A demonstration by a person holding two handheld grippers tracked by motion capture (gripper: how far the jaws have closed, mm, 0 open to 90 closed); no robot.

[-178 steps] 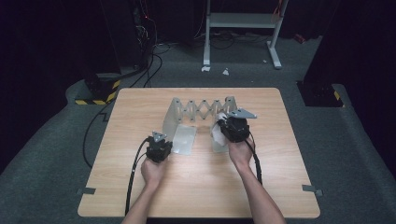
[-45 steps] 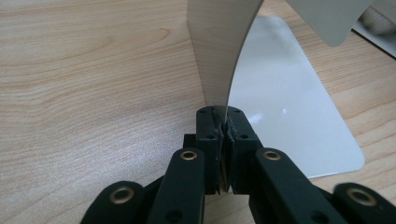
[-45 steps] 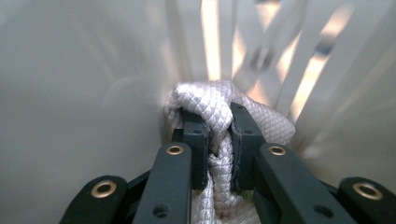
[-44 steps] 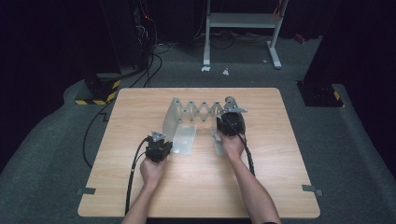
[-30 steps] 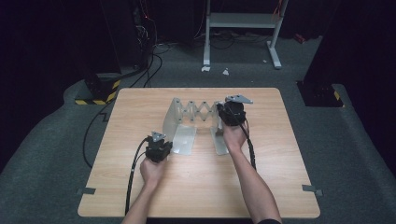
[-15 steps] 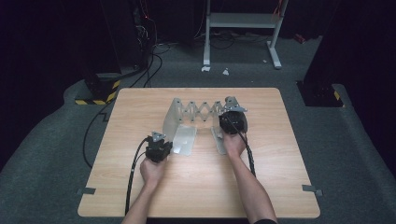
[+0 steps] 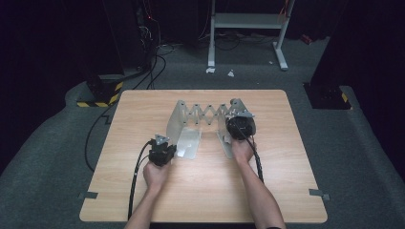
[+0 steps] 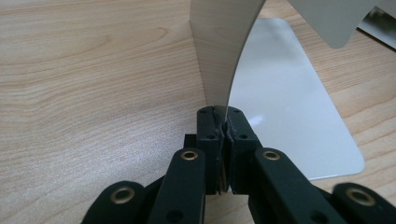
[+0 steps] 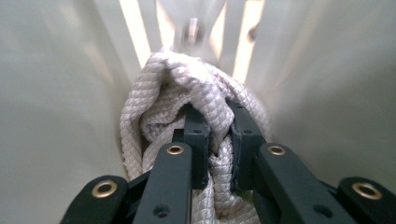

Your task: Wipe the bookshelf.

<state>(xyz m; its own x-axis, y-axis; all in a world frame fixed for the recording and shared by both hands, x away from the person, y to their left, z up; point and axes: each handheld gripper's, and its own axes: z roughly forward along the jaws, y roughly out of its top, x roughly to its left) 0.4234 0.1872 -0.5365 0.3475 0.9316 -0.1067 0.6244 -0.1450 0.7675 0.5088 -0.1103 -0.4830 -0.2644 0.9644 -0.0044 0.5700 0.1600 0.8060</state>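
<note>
A grey metal rack [image 7: 206, 113] stands mid-table: upright plates joined by a scissor lattice, each with a flat foot. My left gripper [image 7: 173, 150] is shut on the edge of the left upright plate [image 8: 218, 51], pinching the thin sheet just above its foot [image 8: 289, 112]. My right gripper [image 7: 237, 126] points down into the rack's right end. It is shut on a bundle of white braided rope [image 9: 187, 88]; pale plate walls rise on both sides of it and the lattice lies beyond. In the right gripper view the right gripper [image 9: 218, 140] has a strand between its pads.
The wooden table [image 7: 143, 191] has bare room in front and to both sides of the rack. Cables trail from both grippers toward the near edge. Beyond the table stand a metal frame [image 7: 246, 21], floor cables and a black-and-yellow striped block [image 7: 98, 100].
The right hand has sunk with the rope, down into the right end of the rack. The left gripper has kept still on the plate.
</note>
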